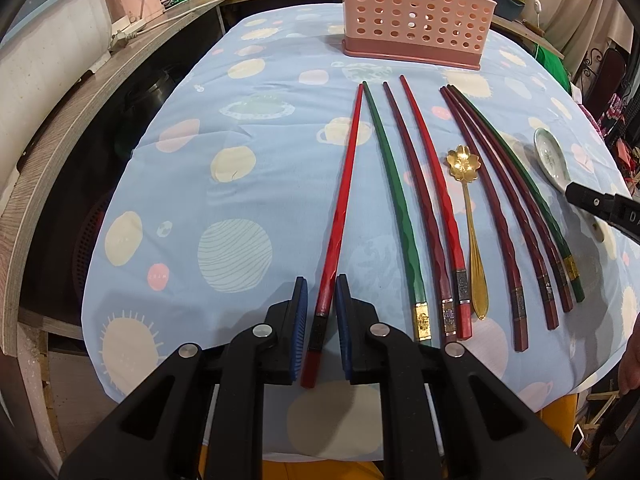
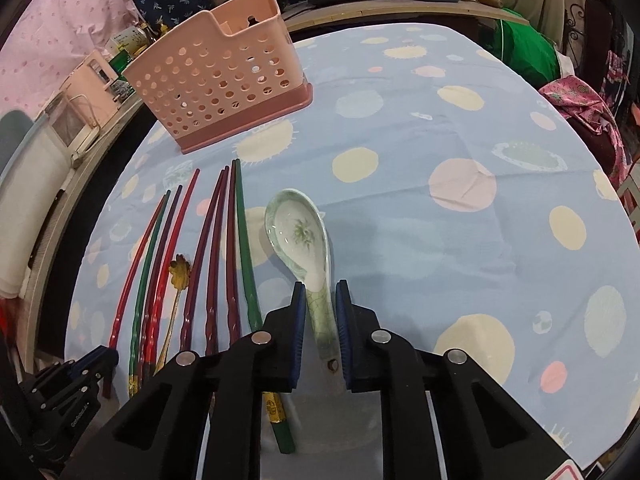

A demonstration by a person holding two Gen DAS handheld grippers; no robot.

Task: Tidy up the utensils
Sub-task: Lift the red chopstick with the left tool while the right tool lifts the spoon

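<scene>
My left gripper [image 1: 322,280] is shut on the handle end of the leftmost red chopstick [image 1: 344,200], which lies on the cloth. Beside it lie a green chopstick [image 1: 394,192], several more red, maroon and green ones, and a gold flower spoon [image 1: 468,208]. In the right wrist view my right gripper [image 2: 320,286] is shut on the handle of the white-green ceramic spoon [image 2: 298,232]; the bowl rests on the cloth ahead. The pink perforated utensil holder [image 1: 416,12] [image 2: 216,80] stands at the far side. Each gripper shows at the edge of the other's view.
A blue spotted tablecloth [image 1: 240,160] covers the table, and its front edge lies just below the grippers. A wooden counter [image 1: 80,92] with appliances runs along the left. Pots and containers crowd the shelf behind the holder. Bare cloth [image 2: 460,220] stretches right of the ceramic spoon.
</scene>
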